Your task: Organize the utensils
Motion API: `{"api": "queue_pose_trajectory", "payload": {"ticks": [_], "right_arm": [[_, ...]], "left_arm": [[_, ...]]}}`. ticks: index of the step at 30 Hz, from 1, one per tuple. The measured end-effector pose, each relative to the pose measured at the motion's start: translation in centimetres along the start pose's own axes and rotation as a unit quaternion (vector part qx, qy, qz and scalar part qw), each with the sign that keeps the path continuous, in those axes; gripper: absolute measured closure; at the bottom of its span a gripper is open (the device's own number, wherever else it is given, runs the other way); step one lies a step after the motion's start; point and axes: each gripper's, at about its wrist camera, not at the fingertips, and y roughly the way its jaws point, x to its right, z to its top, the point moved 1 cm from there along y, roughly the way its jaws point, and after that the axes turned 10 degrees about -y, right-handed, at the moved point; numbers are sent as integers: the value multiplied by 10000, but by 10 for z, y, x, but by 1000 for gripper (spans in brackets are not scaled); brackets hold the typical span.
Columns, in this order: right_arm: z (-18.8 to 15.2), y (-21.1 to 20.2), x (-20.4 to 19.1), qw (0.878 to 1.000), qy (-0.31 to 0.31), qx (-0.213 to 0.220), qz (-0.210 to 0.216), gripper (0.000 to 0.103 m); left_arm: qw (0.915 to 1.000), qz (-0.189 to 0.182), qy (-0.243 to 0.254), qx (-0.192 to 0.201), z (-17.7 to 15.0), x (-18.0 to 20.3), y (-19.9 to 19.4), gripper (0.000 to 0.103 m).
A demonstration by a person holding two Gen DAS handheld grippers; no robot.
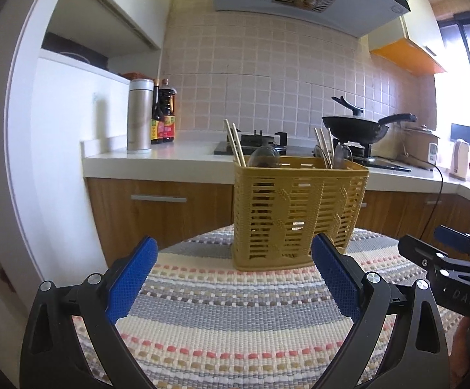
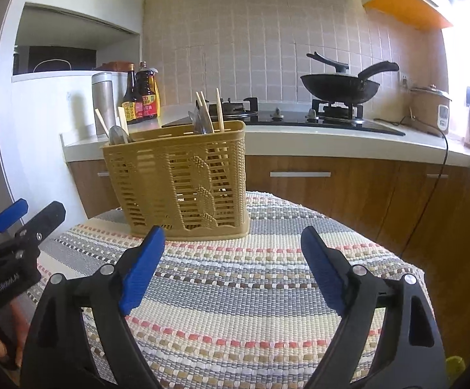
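A yellow plastic utensil basket (image 1: 299,210) stands upright on a striped woven mat (image 1: 235,308). Wooden chopsticks (image 1: 235,142) and spoons (image 1: 264,155) stick up out of it in two groups. My left gripper (image 1: 235,249) is open and empty, just short of the basket's near side. In the right wrist view the same basket (image 2: 180,181) stands at the left of the mat (image 2: 251,291), with chopsticks (image 2: 209,110) above its rim. My right gripper (image 2: 233,240) is open and empty, to the right of the basket. Each gripper shows at the edge of the other's view.
Behind the mat runs a white kitchen counter (image 1: 176,159) with a steel flask (image 1: 139,116), sauce bottles (image 1: 163,113), a gas hob with a black wok (image 2: 340,87), a rice cooker (image 2: 429,107) and a hanging black cable (image 2: 429,194). Wooden cabinets are below.
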Motion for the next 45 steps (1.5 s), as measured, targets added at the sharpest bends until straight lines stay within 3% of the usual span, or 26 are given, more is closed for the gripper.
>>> {"api": "queue_pose_trajectory", "payload": {"ticks": [5, 19, 45], "right_arm": [[2, -8, -1, 9999, -24, 130, -28, 21], [5, -17, 1, 9996, -11, 274, -110, 14], [3, -13, 2, 9999, 33, 155, -47, 10]], "left_arm": [[9999, -72, -117, -39, 2, -5, 1, 8], [9998, 70, 127, 164, -1, 2, -6, 8], [9999, 53, 106, 72, 0, -2, -2, 8]]}}
